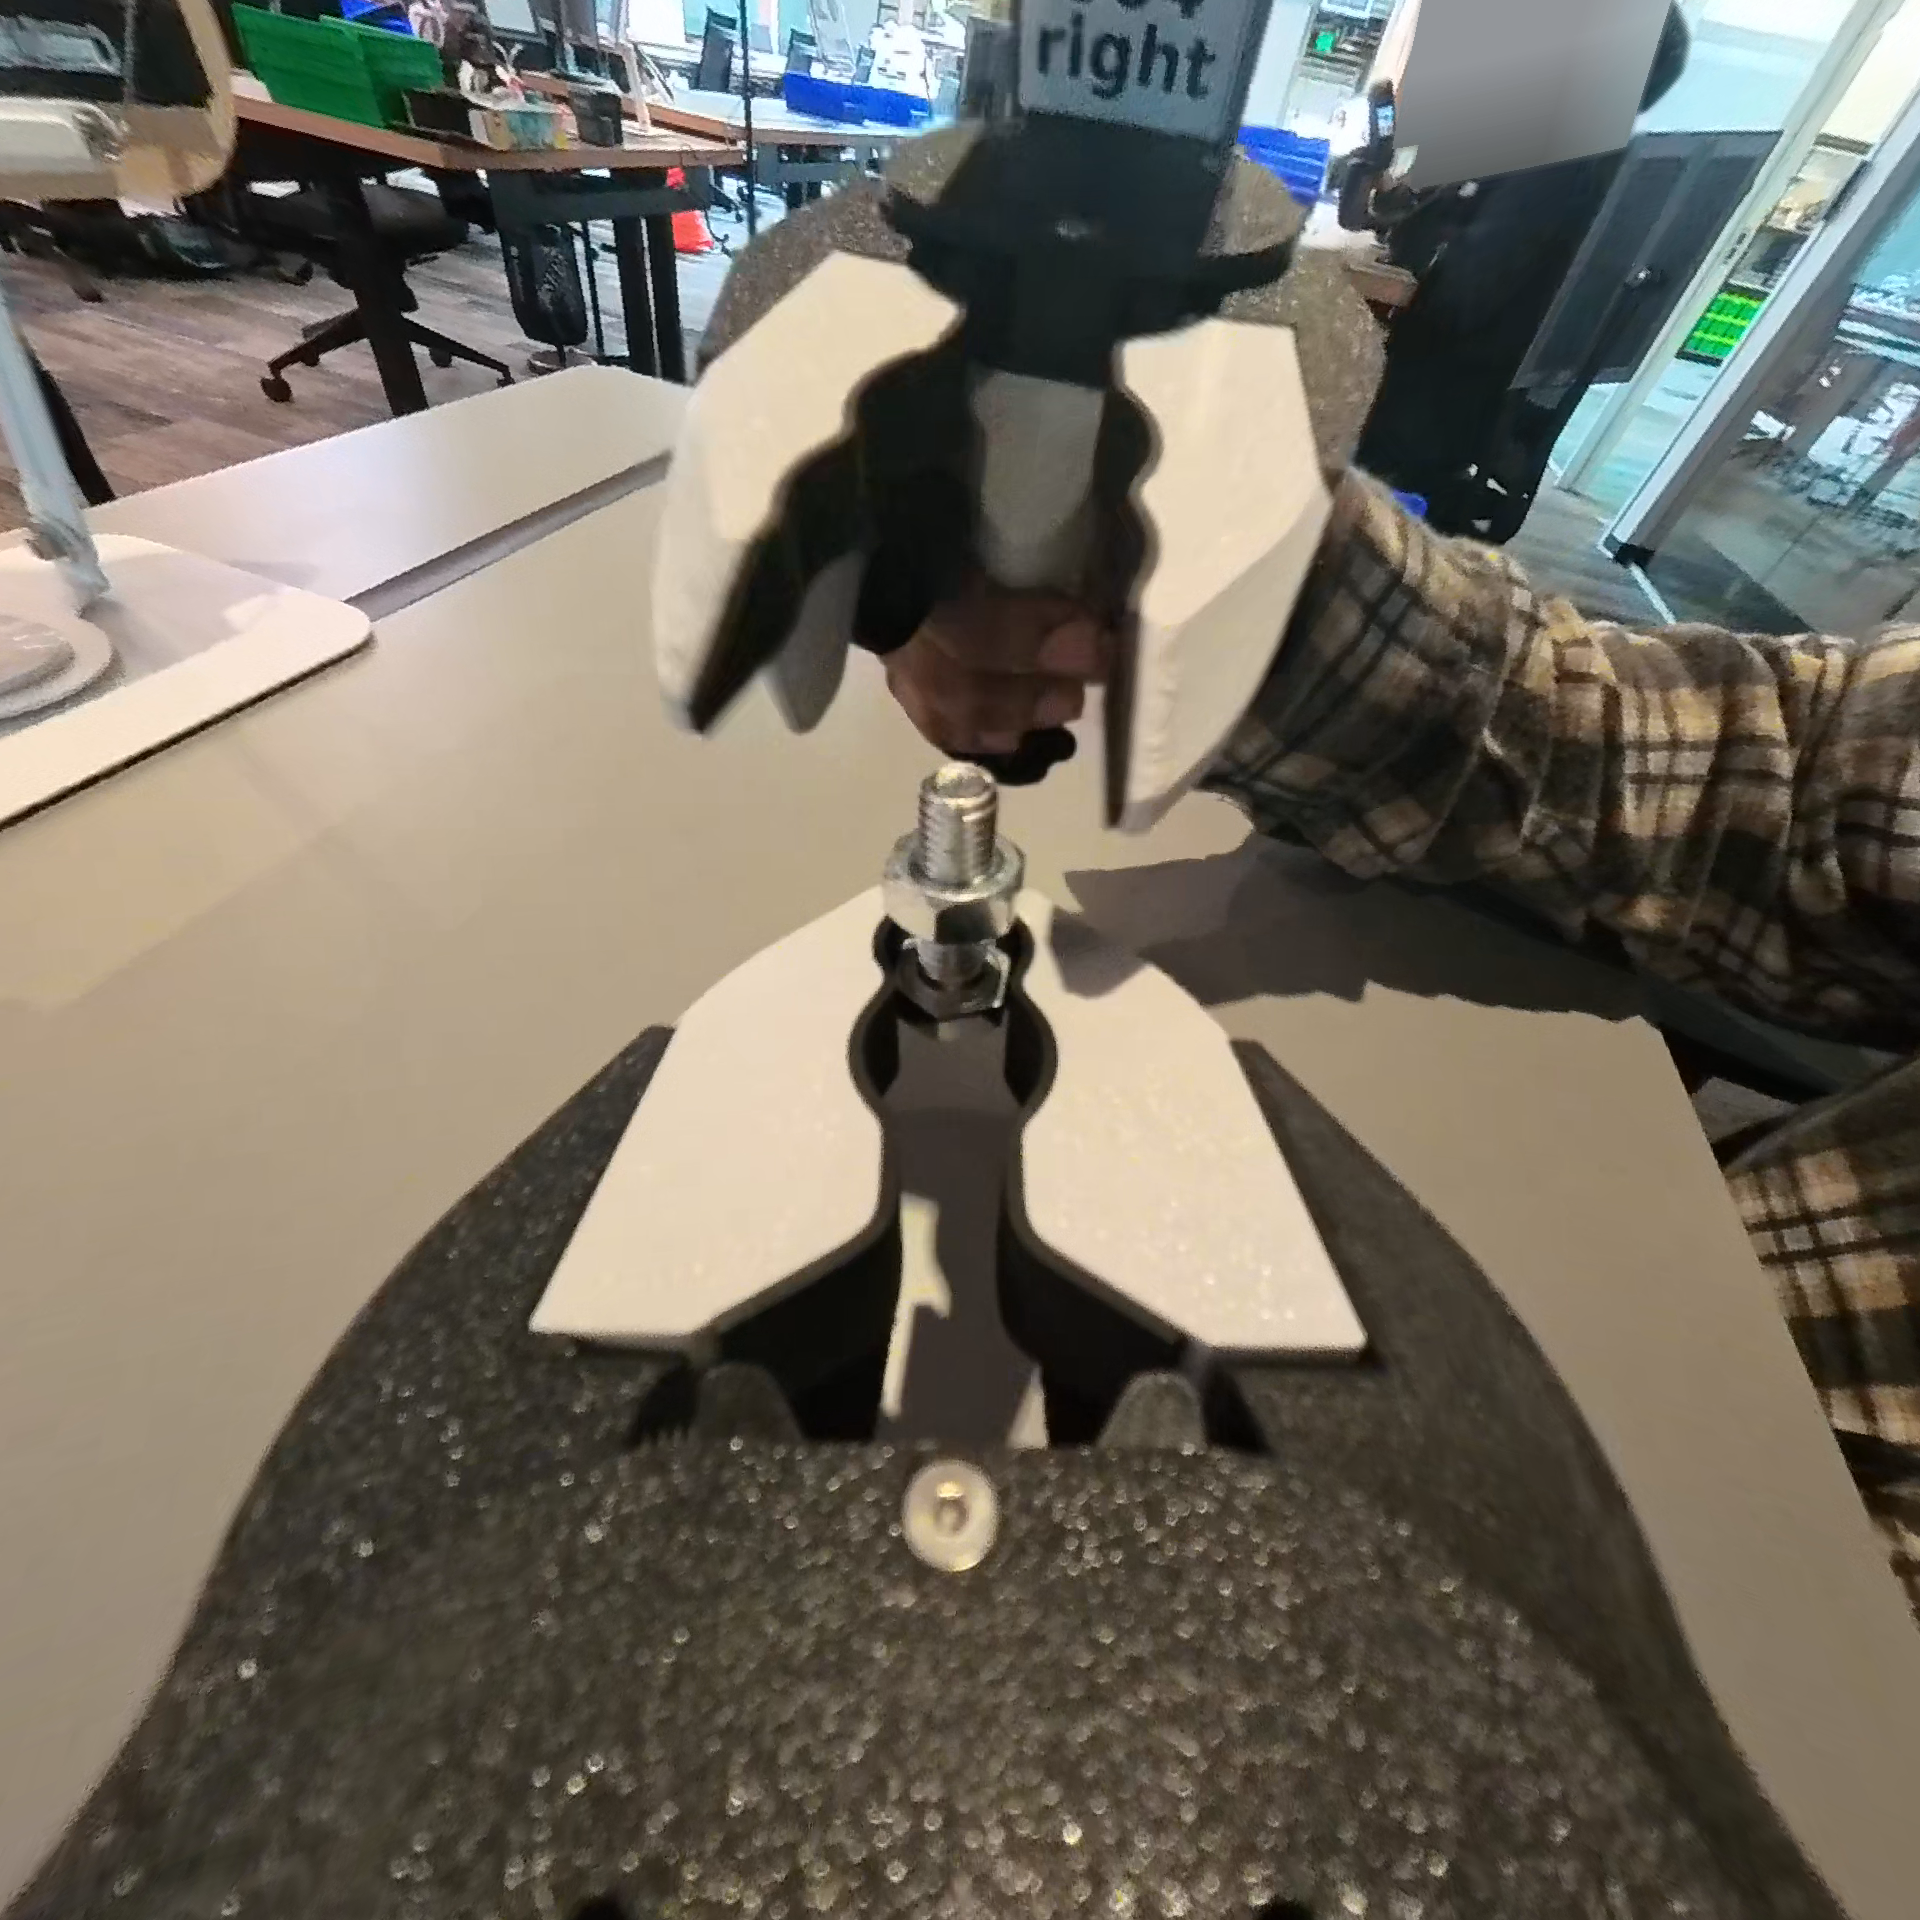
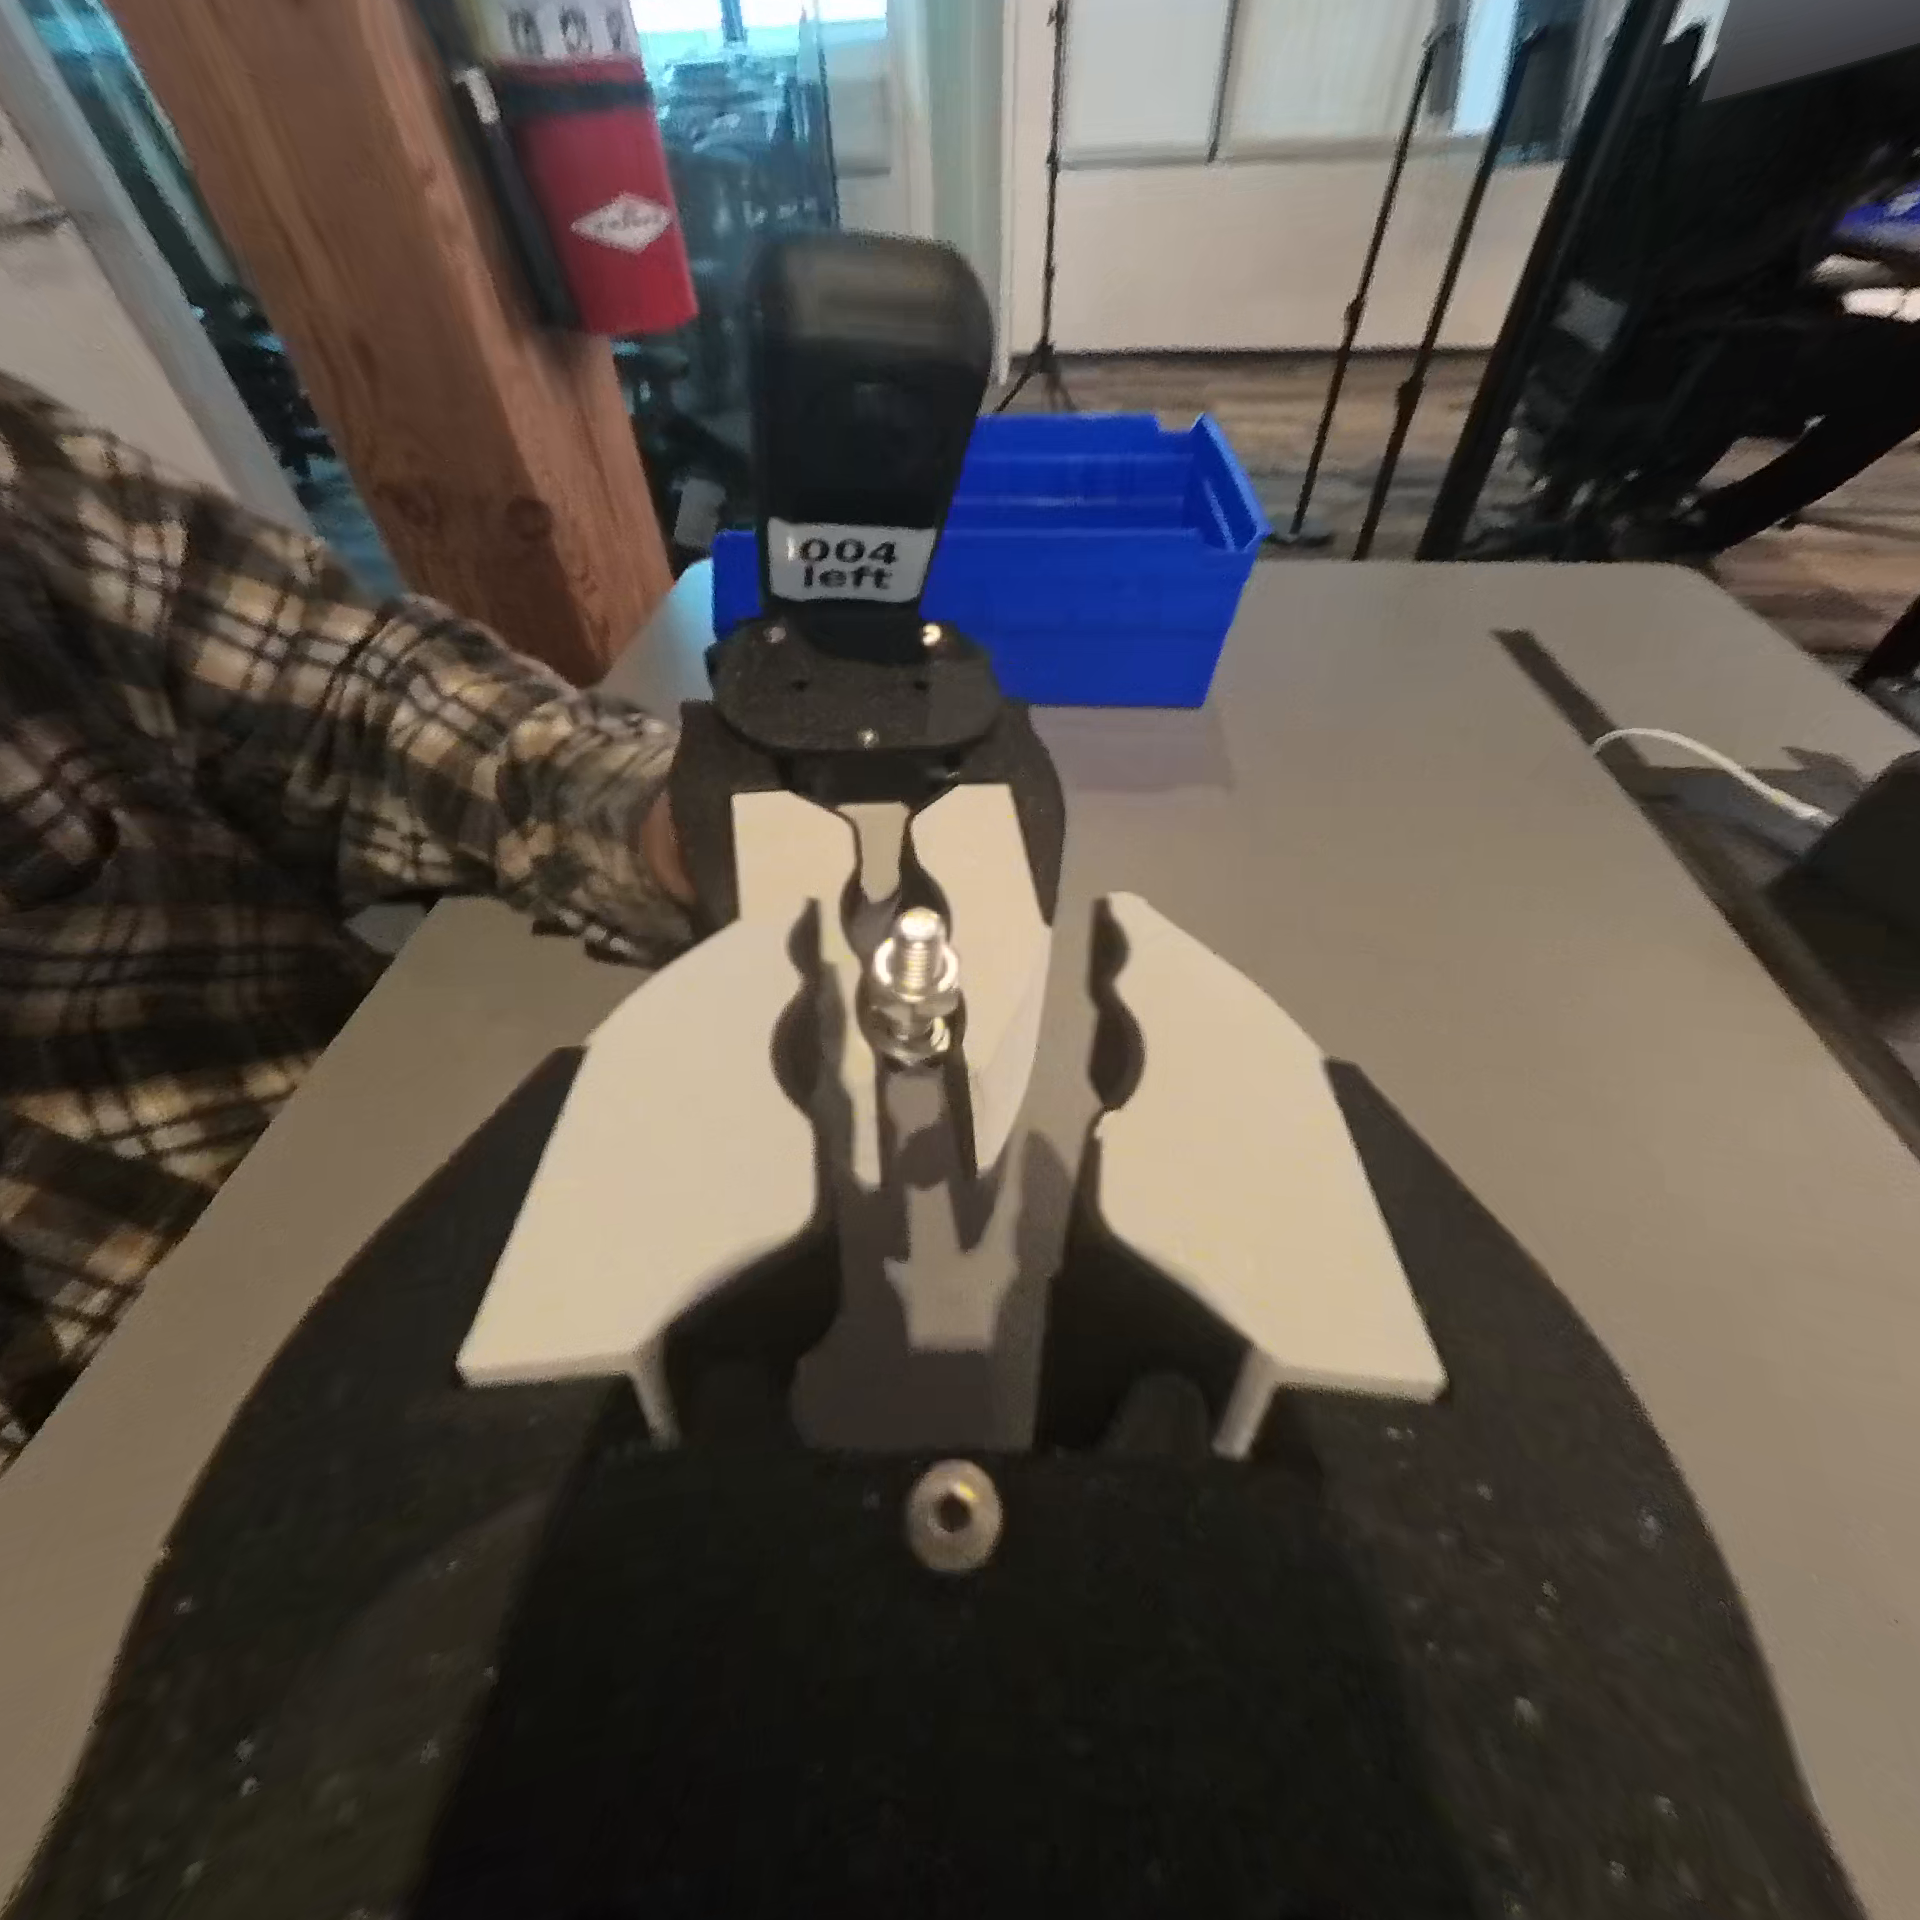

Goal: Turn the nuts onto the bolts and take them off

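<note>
A steel bolt (image 1: pixel 954 821) stands upright with its threaded end up and a hex nut (image 1: pixel 951 891) partway down the thread. My left gripper (image 1: pixel 951 982) is shut on the bolt's lower hex part and holds it above the grey table (image 1: pixel 312 1039). My right gripper (image 1: pixel 925 764) is open just above and behind the bolt's tip and touches nothing. In the right wrist view, my right gripper (image 2: pixel 961 925) is open with its white fingers (image 2: pixel 675 1122) on either side of the bolt (image 2: pixel 916 940) and nut (image 2: pixel 909 992). The left gripper (image 2: pixel 914 1070) faces it from below.
A blue bin (image 2: pixel 1091 582) stands on the table behind the left gripper. A white cable (image 2: pixel 1714 769) and a dark object (image 2: pixel 1860 894) lie at the right edge. A white stand base (image 1: pixel 156 644) sits at the far left. A plaid sleeve (image 1: pixel 1558 748) reaches in from the right. My right fingertips sit around 5 cm from my left ones.
</note>
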`<state>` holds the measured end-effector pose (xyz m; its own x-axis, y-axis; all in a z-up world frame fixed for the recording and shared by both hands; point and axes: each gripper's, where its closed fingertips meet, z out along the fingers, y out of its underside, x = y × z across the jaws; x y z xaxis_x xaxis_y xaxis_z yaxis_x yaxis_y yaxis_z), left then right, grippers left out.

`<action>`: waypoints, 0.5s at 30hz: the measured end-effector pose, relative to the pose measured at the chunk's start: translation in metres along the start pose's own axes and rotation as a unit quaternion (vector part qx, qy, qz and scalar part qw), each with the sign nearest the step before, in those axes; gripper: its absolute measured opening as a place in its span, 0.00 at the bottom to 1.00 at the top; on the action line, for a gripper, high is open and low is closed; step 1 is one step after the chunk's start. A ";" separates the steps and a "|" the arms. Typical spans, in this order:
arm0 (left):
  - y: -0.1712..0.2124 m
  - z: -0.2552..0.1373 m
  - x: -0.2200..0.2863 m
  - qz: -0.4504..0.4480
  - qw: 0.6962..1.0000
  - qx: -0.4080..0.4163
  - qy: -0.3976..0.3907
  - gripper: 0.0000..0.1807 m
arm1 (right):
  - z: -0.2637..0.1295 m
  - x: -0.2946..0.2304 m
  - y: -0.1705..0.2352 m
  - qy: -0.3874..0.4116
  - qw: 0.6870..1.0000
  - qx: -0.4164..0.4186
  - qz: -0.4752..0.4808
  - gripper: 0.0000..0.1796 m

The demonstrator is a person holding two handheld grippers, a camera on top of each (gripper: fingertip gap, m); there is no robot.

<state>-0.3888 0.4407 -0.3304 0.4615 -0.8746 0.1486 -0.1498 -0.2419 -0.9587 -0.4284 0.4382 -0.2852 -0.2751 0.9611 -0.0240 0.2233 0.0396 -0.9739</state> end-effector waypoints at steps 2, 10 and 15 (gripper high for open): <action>-0.003 -0.002 -0.003 -0.007 1.000 0.008 -0.008 0.08 | 0.001 0.003 -0.003 0.011 1.000 0.014 0.000 0.34; -0.020 -0.013 0.000 -0.009 0.999 0.050 -0.012 0.08 | 0.000 0.029 -0.005 0.082 0.996 0.031 0.036 0.48; -0.029 -0.020 0.001 -0.004 0.998 0.068 -0.013 0.08 | -0.018 0.035 -0.018 0.089 0.991 0.080 0.055 0.45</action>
<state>-0.4012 0.4390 -0.2975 0.4858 -0.8607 0.1523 -0.0267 -0.1888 -0.9817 -0.4251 0.4760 -0.2644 -0.0843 0.9909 -0.1053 0.0879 -0.0979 -0.9913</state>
